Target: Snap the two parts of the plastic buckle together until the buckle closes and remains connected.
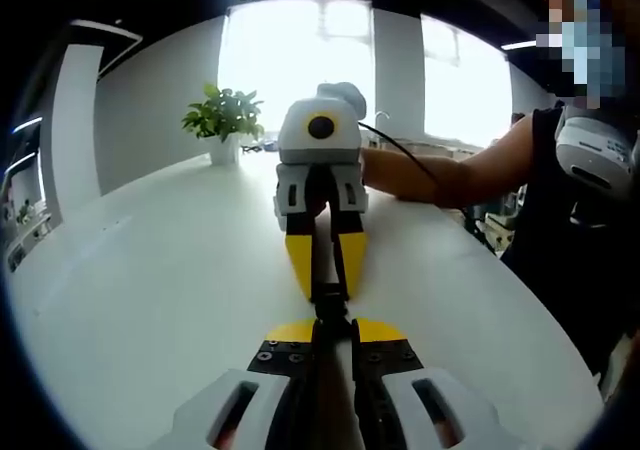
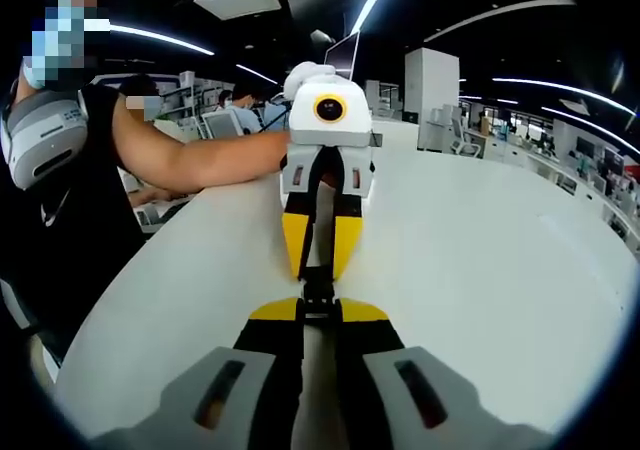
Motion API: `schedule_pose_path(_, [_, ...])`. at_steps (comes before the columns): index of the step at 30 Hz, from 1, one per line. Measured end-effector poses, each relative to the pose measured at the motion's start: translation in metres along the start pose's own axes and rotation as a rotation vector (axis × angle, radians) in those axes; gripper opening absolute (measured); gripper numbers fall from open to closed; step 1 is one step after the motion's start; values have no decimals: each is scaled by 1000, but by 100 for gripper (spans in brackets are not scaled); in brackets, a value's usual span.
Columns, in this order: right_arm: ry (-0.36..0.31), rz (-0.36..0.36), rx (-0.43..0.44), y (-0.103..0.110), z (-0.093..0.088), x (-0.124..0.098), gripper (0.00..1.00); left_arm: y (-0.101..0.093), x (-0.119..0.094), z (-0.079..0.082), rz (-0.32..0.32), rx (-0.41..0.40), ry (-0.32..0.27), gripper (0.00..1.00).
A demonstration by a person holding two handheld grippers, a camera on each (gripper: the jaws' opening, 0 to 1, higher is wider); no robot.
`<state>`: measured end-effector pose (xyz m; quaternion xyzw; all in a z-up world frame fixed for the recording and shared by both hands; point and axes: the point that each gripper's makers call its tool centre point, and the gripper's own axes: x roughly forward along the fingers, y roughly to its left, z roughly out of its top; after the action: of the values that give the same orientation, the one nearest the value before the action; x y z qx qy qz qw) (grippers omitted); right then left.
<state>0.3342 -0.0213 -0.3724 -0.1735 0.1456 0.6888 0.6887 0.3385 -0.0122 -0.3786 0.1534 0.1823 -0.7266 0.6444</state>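
Left gripper (image 1: 331,328): clenched on one buckle (image 1: 329,295) half. Right gripper (image 2: 320,315): clenched on the other half. Buckle: between the facing tips, above the table (image 1: 150,300). Probably light, stiff, slippery plastic; grip each half at the rear, leaving mating ends free.

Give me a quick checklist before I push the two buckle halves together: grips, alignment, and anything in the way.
1. Left gripper shut on a buckle part: ok, jaws closed around the dark piece.
2. Right gripper shut on its part: ok, jaws look closed on it.
3. Grippers face each other nose to nose above the white table: ok.
4. Buckle halves aligned along one line: cannot tell, too small and dark.
5. Buckle already latched: cannot tell.
6. Potted plant away from the work: ok, far across the table.
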Motion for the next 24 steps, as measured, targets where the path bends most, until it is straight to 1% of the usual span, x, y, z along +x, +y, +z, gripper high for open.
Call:
schedule_pose_path(11, [4,0,-5,2,0,0,8,1,0,0,1,12,10,8])
schedule_pose_path(14, [3,4,-3,2,0,0,8,0,0,0,-5,7,12,8])
schedule_pose_path(16, [2,18,-7,5,0,1,8,-3,0,0,-27,7,16,8])
schedule_pose_path(22, [5,19,-9,5,1,2,8,-3,1,0,-26,11,15,8])
schedule_pose_path(24, [-4,23,-9,7,2,4,8,-4,4,2,-26,16,10,8])
